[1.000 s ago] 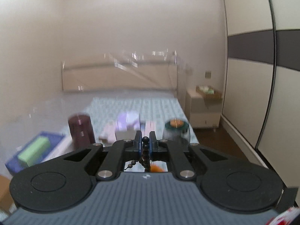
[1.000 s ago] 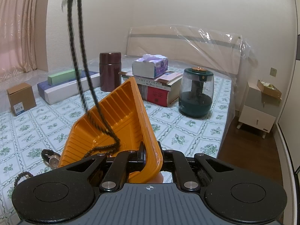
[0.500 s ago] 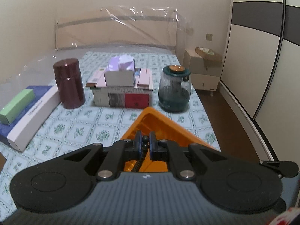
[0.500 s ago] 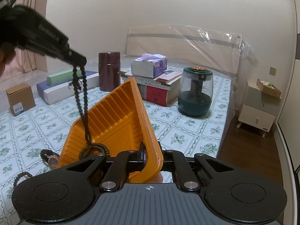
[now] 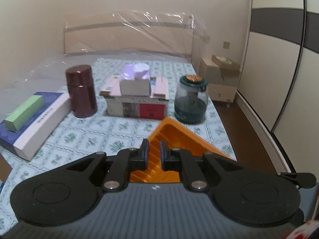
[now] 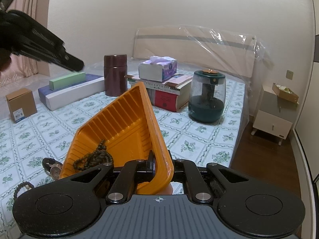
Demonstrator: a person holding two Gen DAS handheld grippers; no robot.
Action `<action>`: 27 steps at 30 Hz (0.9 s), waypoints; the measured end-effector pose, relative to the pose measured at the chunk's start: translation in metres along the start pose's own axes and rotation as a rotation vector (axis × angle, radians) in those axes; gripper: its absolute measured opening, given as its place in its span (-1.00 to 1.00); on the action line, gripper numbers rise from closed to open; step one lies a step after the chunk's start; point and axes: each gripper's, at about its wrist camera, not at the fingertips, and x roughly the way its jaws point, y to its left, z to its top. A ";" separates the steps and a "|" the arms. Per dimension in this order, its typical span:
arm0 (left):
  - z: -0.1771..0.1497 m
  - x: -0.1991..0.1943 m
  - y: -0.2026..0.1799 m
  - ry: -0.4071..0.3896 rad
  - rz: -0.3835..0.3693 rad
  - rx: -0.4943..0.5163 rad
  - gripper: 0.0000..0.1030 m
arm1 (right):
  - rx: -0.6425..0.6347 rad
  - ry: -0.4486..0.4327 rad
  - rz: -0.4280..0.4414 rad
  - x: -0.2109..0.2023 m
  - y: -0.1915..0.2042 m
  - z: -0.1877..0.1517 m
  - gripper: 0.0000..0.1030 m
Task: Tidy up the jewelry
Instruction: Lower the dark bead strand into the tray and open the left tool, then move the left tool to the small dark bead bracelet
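My right gripper [image 6: 161,163] is shut on the near rim of an orange tray [image 6: 123,119] and holds it tilted above the bed. A dark bead necklace [image 6: 93,157] lies piled in the tray's low corner. In the right wrist view my left gripper [image 6: 73,63] hangs at the upper left, above the tray and apart from it. In the left wrist view the left gripper [image 5: 153,149] has its jaws opening with nothing between them, and the orange tray [image 5: 179,137] sits just below and ahead. A watch-like piece [image 6: 52,166] and a bead bracelet [image 6: 22,187] rest on the bedsheet left of the tray.
Further back on the bed stand a maroon canister [image 6: 115,74], a tissue box [image 6: 157,69] on stacked books, a green humidifier [image 6: 207,97], a long blue-and-white box [image 6: 73,91] and a small cardboard box [image 6: 21,104]. A nightstand [image 6: 275,119] stands right of the bed.
The bead necklace that hung from my left gripper now lies in the orange tray. The left gripper has come down and its jaws have parted. The right gripper has kept still.
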 end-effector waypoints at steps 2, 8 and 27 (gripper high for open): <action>-0.002 -0.011 0.008 -0.016 0.019 -0.016 -0.75 | 0.000 0.000 0.000 0.000 0.000 0.000 -0.85; -0.027 -0.039 0.036 -0.019 0.106 -0.076 -0.68 | 0.002 -0.001 0.001 -0.001 -0.001 -0.001 -0.85; -0.174 -0.078 0.072 0.087 0.370 -0.281 -0.60 | 0.000 -0.001 -0.001 -0.001 0.000 -0.001 -0.85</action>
